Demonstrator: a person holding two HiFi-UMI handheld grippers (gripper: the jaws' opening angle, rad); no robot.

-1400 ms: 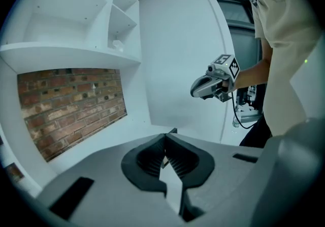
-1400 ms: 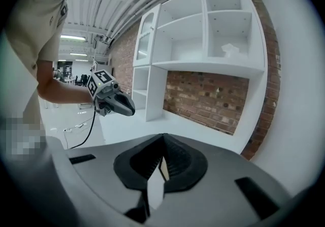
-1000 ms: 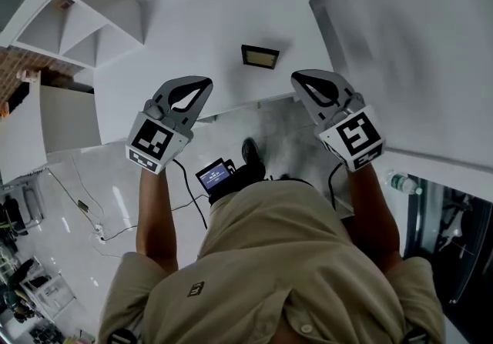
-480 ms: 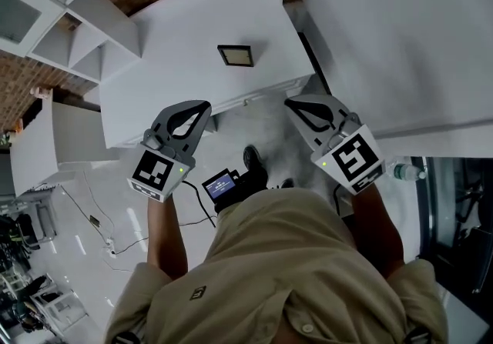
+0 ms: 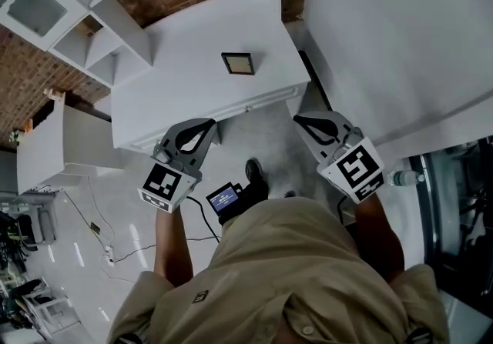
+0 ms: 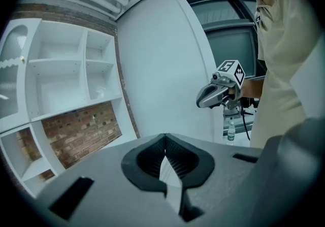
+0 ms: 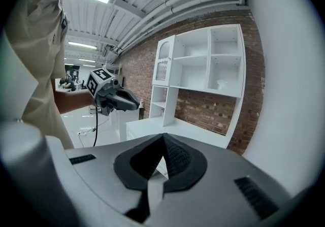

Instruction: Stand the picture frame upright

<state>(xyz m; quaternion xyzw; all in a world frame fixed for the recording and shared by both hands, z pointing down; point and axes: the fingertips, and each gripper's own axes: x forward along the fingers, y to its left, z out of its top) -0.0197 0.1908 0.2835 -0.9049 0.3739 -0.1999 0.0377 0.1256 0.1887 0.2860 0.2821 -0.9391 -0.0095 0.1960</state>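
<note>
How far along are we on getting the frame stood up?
Done: nothing visible; the picture frame lies flat on the white table. In hand: nothing; the left gripper and right gripper are both shut and empty, near the table's front edge, short of the frame. Remaining: reach it, grip it, stand it upright.

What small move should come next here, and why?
Probably bring one gripper forward toward the frame and open its jaws: the frame lies flat on the table, while the left gripper and right gripper are both shut, empty and not yet near it.
</note>
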